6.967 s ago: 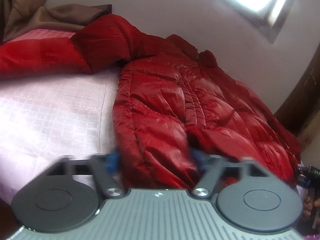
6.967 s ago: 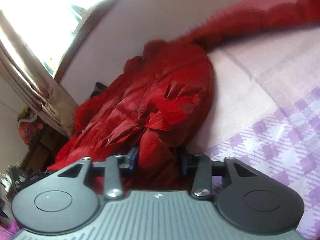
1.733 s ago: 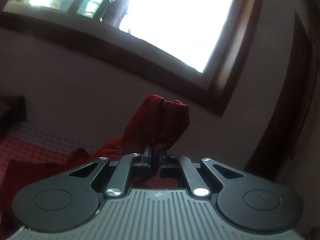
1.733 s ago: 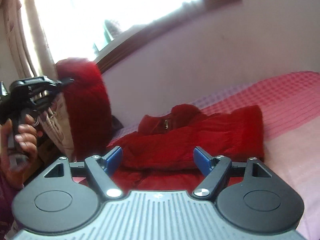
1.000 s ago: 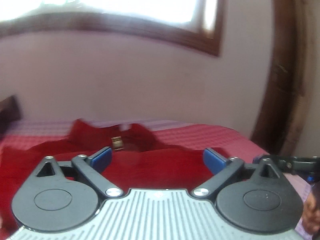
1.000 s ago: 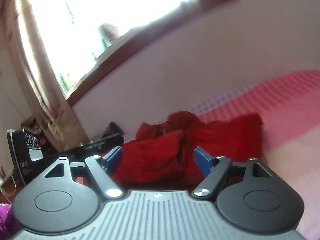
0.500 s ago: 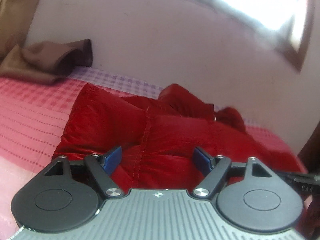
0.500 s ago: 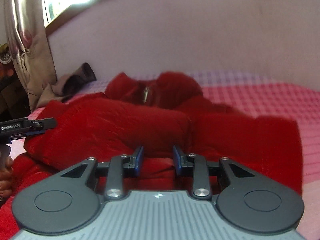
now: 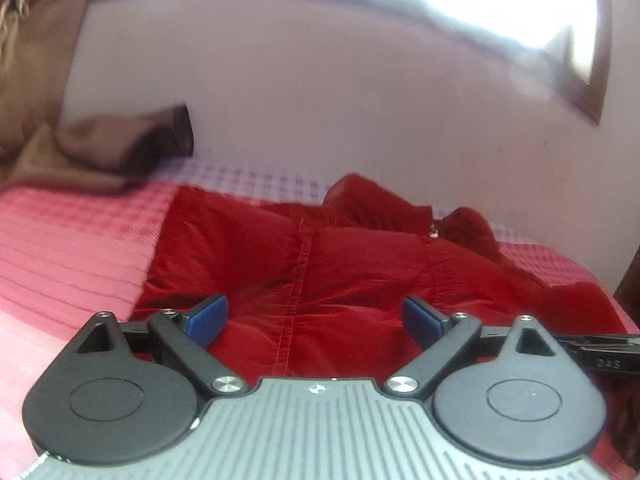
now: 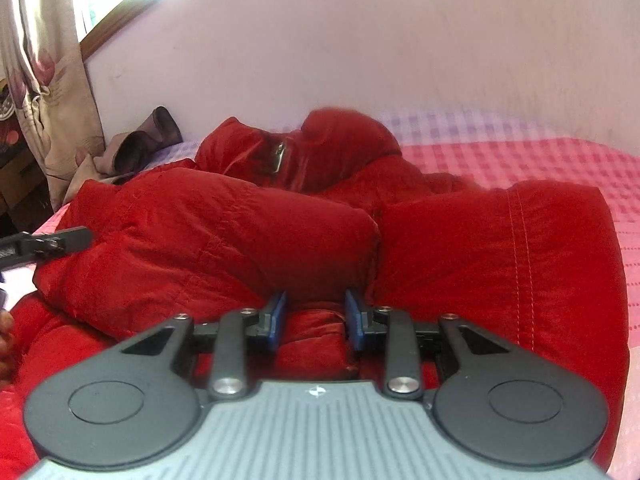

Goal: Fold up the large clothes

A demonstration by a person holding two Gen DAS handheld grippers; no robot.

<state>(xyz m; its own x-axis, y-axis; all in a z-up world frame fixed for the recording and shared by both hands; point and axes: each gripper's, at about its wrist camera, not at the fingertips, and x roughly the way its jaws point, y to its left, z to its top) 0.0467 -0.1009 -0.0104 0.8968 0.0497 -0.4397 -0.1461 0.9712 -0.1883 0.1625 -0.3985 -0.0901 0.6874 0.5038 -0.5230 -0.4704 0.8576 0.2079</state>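
Left wrist view: a puffy, quilted red jacket (image 9: 320, 264) lies folded on a pink checked bedspread (image 9: 68, 232), a stitched seam running down its middle. The left gripper (image 9: 316, 320) hovers low over it, blue-padded fingers spread wide.

Right wrist view: the right gripper (image 10: 316, 320), fingers drawn close, pinches a thick fold of the crinkled jacket (image 10: 224, 232); its collar and zipper sit toward the pale wall (image 10: 360, 40).

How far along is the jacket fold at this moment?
Done: both sleeves of the red jacket lie folded across its body. In hand: right gripper pinches the bottom hem; left gripper is open above it. Left: folding the hem up toward the collar.
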